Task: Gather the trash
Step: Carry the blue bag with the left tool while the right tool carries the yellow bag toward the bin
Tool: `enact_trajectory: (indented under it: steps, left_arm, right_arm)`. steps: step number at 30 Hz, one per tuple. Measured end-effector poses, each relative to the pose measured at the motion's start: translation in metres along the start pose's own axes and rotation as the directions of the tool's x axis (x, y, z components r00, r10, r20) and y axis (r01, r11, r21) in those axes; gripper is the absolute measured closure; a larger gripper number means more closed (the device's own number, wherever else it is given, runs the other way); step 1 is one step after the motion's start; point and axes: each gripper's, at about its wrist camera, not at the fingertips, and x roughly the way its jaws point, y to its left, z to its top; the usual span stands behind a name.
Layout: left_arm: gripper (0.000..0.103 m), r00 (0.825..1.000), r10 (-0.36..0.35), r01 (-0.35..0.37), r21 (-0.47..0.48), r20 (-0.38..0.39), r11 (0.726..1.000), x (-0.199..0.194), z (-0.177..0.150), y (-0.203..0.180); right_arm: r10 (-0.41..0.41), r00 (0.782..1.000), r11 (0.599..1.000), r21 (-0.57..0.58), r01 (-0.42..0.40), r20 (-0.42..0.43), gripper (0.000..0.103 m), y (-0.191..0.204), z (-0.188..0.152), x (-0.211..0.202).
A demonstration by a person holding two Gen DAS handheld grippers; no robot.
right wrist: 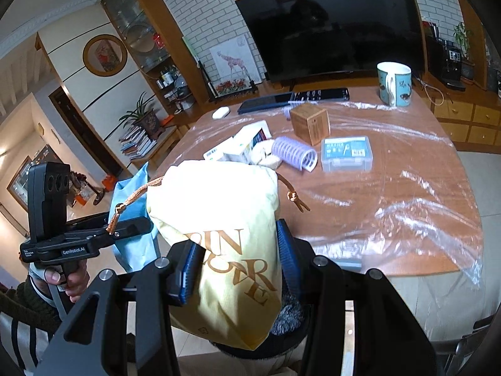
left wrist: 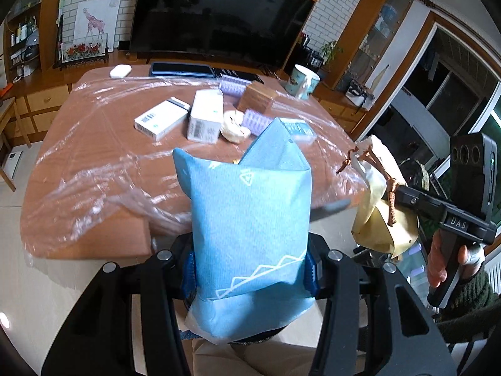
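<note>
We are holding a blue paper bag (left wrist: 247, 235) upright in the left hand-held gripper (left wrist: 250, 269), its blue pads clamped on the bag's lower sides. The bag's torn top is standing open just over the near edge of the desk (left wrist: 103, 156). In the right hand-held gripper (right wrist: 239, 269) we are gripping a pale yellow drawstring pouch (right wrist: 219, 238), the jaws closed on its printed middle while its brown cords (right wrist: 137, 191) are dangling to either side. Both bundles are hanging close together at the desk's near edge, the blue bag just left of the pouch in the right wrist view.

A wrinkled sheet of clear plastic film (right wrist: 407, 194) is covering most of the desk and is spilling over the near and right edges. The clutter is sitting near the middle: two white cartons (left wrist: 184, 119), what may be a crumpled tissue (left wrist: 233, 127) (the view is soft there), a purple hair roller (right wrist: 292, 152), a clear plastic case (right wrist: 346, 153) and a small wooden box (right wrist: 310, 125). A patterned mug (right wrist: 394, 84) is standing near the far right corner, well apart from the rest. Along the far edge a dark tablet (right wrist: 266, 101), a remote (right wrist: 322, 94) and a white earbud case (right wrist: 220, 112) are lying in front of the television (right wrist: 332, 28).

The near strip of the desk, between us and the clutter, is carrying only film, and the right half beyond the plastic case is likewise open.
</note>
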Motion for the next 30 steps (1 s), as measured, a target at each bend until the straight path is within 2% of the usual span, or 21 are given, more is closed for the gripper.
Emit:
enact_trajectory:
  steps: [10, 20, 30]
  left_arm:
    - [0.051, 0.998, 0.044, -0.041, 0.040, -0.056, 0.998, 0.016, -0.024, -0.026]
    - [0.051, 0.989, 0.089, -0.080, 0.073, -0.118, 0.994, 0.037, -0.047, -0.032]
    - [0.051, 0.973, 0.181, -0.160, 0.147, -0.144, 0.976, 0.059, -0.061, -0.041]
  right_arm:
    - [0.012, 0.997, 1.000, 0.006, -0.012, -0.073, 0.058, -0.001, -0.030, 0.000]
    - [0.004, 0.990, 1.000, 0.001, -0.004, -0.141, 0.058, -0.003, -0.054, 0.013]
    - [-0.043, 0.982, 0.999, -0.018, 0.041, -0.186, 0.058, -0.001, -0.071, 0.031]
